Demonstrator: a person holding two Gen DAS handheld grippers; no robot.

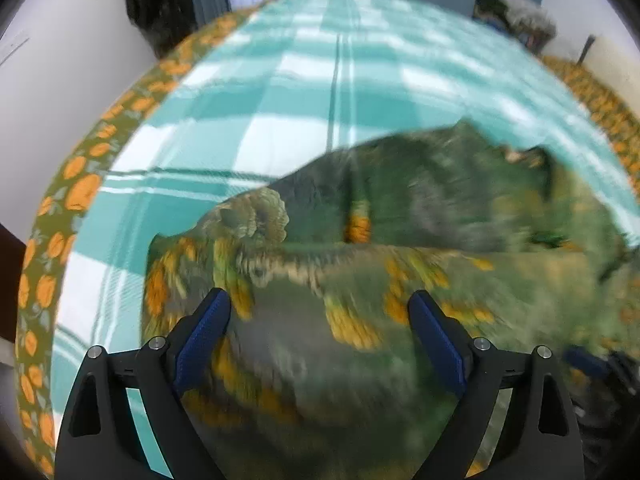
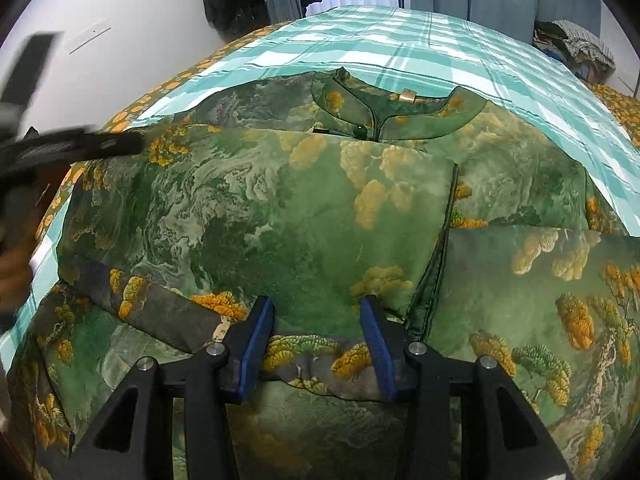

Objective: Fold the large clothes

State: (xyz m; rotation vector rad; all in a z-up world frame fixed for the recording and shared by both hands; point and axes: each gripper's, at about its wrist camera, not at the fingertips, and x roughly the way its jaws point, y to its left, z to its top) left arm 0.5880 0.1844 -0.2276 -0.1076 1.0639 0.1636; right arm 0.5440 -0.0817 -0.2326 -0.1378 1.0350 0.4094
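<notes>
Honestly, with my left claw (image 1: 320, 312) spread wide over the green printed garment (image 2: 280, 208) lying half-folded across the near edge of the bed (image 2: 440, 52) and my right claw (image 2: 316, 320) apart too, I risk snagging and undoing the folded layers.

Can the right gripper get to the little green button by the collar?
Probably yes. The right gripper has open jaws, and only flat folded dress lies between it and the button; nothing blocks the way.
</notes>
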